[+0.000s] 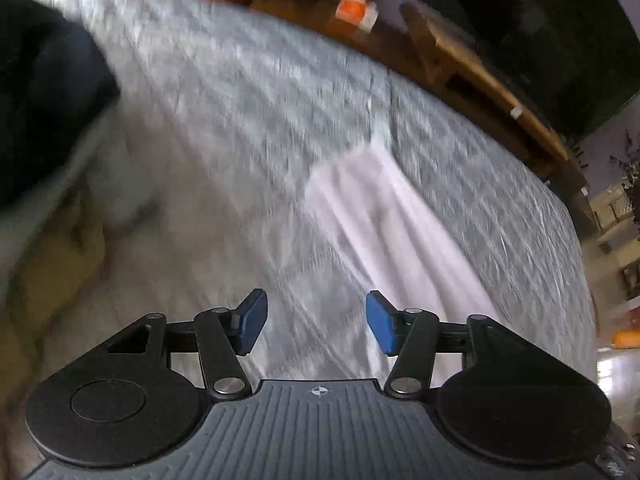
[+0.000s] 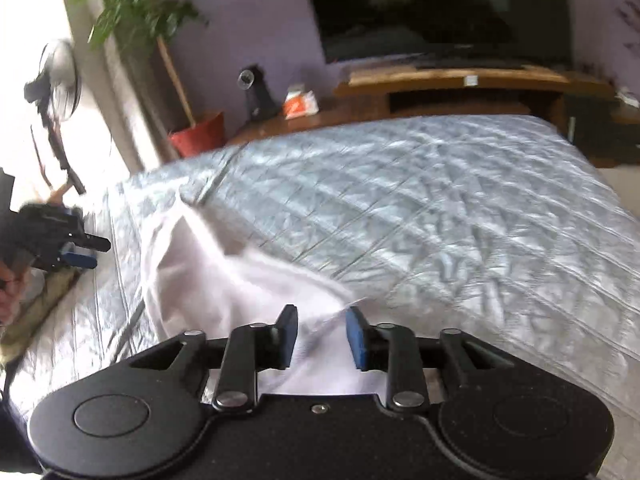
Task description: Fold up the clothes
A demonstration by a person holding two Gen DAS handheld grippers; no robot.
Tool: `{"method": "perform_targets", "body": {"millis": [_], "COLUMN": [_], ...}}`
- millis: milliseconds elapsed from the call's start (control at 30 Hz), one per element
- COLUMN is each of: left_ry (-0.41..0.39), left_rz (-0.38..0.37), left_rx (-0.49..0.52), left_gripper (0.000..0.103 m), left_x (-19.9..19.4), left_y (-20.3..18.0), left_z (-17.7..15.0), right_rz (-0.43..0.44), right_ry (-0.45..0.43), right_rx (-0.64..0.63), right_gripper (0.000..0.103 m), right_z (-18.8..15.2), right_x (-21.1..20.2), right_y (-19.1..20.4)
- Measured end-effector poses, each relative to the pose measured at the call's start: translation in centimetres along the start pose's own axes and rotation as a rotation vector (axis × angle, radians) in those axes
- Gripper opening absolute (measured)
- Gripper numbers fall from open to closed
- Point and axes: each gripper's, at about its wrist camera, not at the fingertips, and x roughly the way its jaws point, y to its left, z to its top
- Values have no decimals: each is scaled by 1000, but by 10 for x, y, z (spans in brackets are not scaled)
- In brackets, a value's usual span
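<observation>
While white garment point(image 2: 224, 276) lies bunched on grey quilted bed cover point(image 2: 440, 208), we keep right gripper point(image 2: 322, 338) released, jaws spread, cloth between them unpinched. Left gripper point(image 1: 316, 322) also released, empty, above cover, garment point(image 1: 384, 220) just beyond its right pad.

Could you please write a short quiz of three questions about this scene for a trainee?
1. True or false: the left gripper grips the white cloth.
2. On what does the white cloth lie? A) the wooden bench B) the quilted bed cover C) the floor
3. Fill in: the plant stands in a ___ pot.

Key
1. False: its jaws stand open, with only the bed cover between them.
2. B
3. red
</observation>
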Motion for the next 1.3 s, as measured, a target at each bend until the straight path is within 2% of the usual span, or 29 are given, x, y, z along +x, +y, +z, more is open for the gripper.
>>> {"method": "perform_targets", "body": {"millis": [67,167,233,267,333,400,567,700,900,1033,1067,1100,1133,1200,1300], "left_ry": [-37,-180,-310,-350,-352,-332,-308,-308,-308,-311,-313,-315,-317,-322,-318], "left_rz": [-44,-26,49,87,91,73,41,15,-26,-48,-51,-53,-55,-59,-72], "left_rx": [-48,-4,1,-10,-34,-86,-211,-229,-254,-273,-280,-286,-292,-305,-301], "left_gripper": [58,66,72,72,72,71,71,72,72,73,75,76,76,76,76], "left_x": [-11,-39,-57,-62,-68,-71,-75,-76,-78,-80,-80,-81,-82,-83,-82], "left_y": [0,-5,-2,2,15,30,59,64,71,75,76,77,78,80,78], "left_z": [8,32,42,48,55,61,73,76,80,83,83,83,83,83,83], "right_rz": [-4,-1,4,9,36,35,34,33,30,28,36,38,26,11,17], "right_ry": [-1,-18,-23,-22,-20,-2,40,75,125,139,144,143,138,136,121], "right_rx": [-48,-214,-350,-419,-539,-565,-630,-681,-756,-754,-750,-760,-783,-820,-803], "right_gripper": [28,34,38,38,38,45,45,45,52,52,49,40,8,7,7], "right_z": [7,24,34,37,42,44,49,53,60,66,67,67,64,60,61], "right_x": [5,17,31,40,63,82,131,169,225,230,230,230,230,234,232], "right_y": [17,64,104,126,172,187,227,258,303,299,297,297,299,301,301]}}
